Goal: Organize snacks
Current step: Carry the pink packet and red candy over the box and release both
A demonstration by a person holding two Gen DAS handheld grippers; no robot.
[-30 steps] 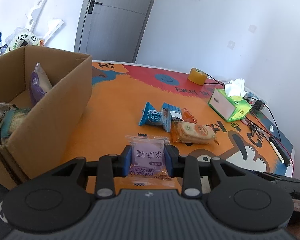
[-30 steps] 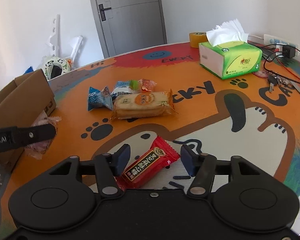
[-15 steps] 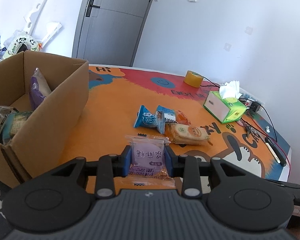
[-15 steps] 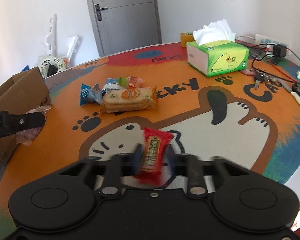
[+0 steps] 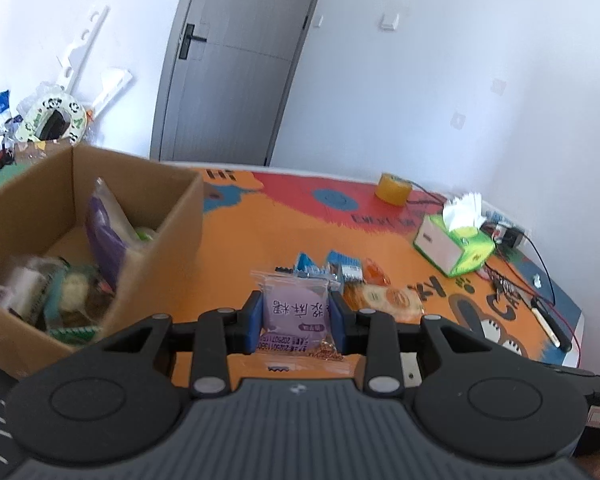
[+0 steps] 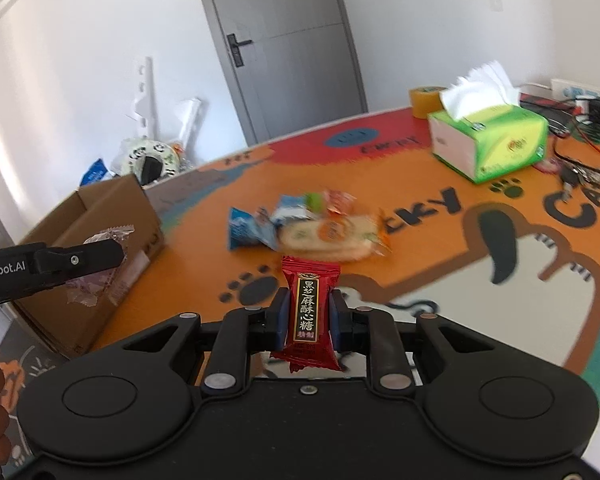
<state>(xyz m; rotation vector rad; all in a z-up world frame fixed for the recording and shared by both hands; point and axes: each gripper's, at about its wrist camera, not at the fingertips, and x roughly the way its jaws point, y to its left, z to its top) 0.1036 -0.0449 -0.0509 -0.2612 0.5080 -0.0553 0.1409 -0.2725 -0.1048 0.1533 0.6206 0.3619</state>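
Note:
My left gripper [image 5: 296, 322] is shut on a purple snack packet [image 5: 295, 314], held above the orange table beside the cardboard box [image 5: 160, 240]. That box at the left holds several snacks, one purple. My right gripper [image 6: 309, 320] is shut on a red candy packet [image 6: 309, 312], lifted off the table. A small pile of snacks [image 6: 312, 228] lies mid-table: blue packets [image 5: 328, 270], an orange one and a long biscuit pack [image 5: 388, 300]. In the right wrist view the left gripper [image 6: 96, 258] shows at the left with its packet, near the box [image 6: 112, 216].
A green tissue box [image 5: 456, 246] and a yellow tape roll [image 5: 394, 188] stand at the table's far right. Cables, a charger and a pen [image 5: 548, 320] lie along the right edge. Clutter sits on the floor behind the box, near a grey door [image 5: 236, 60].
My right gripper closed on the red candy packet, turned it upright and lifted it off the table. My left gripper rose a little with the purple packet still in it.

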